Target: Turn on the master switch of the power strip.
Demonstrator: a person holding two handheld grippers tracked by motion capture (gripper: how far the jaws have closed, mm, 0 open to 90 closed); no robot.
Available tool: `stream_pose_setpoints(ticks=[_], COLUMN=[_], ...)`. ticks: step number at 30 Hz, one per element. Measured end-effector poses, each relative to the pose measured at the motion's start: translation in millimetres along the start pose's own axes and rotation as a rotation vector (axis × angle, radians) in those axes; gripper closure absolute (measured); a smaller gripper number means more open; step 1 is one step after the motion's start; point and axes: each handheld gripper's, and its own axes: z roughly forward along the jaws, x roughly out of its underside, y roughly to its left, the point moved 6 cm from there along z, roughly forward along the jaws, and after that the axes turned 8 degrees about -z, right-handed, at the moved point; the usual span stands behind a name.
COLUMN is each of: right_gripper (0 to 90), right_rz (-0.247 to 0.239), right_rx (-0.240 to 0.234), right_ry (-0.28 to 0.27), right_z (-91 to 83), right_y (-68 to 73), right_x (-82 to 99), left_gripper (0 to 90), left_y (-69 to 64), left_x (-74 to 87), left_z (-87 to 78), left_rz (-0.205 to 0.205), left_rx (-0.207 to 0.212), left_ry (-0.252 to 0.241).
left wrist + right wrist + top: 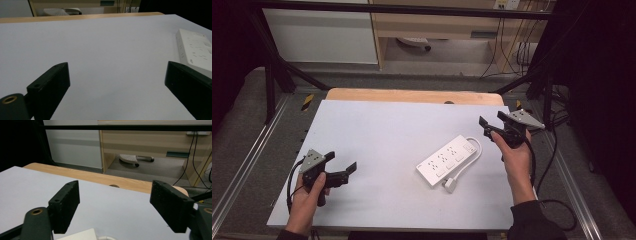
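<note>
Two tools are in hand over a pale grey tabletop [377, 130], one at each side. At near left, the left tool [343, 163] is held low above the surface, its jaws spread wide with nothing between them; in the left gripper view the left tool [117, 82] points across bare tabletop, with the power strip's edge at the right. Right of centre lies a white power strip [447, 160], flat on the tabletop, set diagonally, one end nearer the person and the other farther right. Its white cord [468, 161] loops along the right side and ends in a plug [450, 185] at the near end. At far right, the right tool [492, 122] is held above the tabletop, just beyond the strip's far end and apart from it, jaws wide and empty. In the right gripper view the right tool [115, 202] shows a corner of the strip [80, 235] at the bottom edge.
</note>
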Motion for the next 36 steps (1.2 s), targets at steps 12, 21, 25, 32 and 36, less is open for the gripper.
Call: stream_pose_setpoints(ticks=[12, 21, 25, 32, 36], right_gripper=[49.3, 69.3, 75.2, 82.9, 86.1], right_rz=[0.026, 0.019, -0.006, -0.036, -0.029], right_rx=[0.006, -0.009, -0.020, -0.046, -0.060], right_ry=[0.011, 0.039, 0.060, 0.070, 0.072], right_z=[16.6, 30.1, 32.9, 37.0, 38.5], right_y=[-0.6, -1.5, 2.5, 10.2, 13.1], right_x=[7.7, 21.2, 29.2, 34.2, 37.1], left_gripper=[5.9, 6.0, 6.0, 6.0, 6.1], left_y=[4.6, 5.4, 7.8, 6.3, 7.2], left_x=[0.5, 3.2, 5.8, 6.9, 8.3], left_z=[-3.0, -4.6, -5.7, -5.2, -3.1], left_rz=[-0.016, -0.024, -0.032, -0.019, -0.025], left_rx=[-0.018, -0.027, -0.034, -0.045, -0.048], left_ry=[-0.018, -0.008, 0.006, 0.016, 0.025])
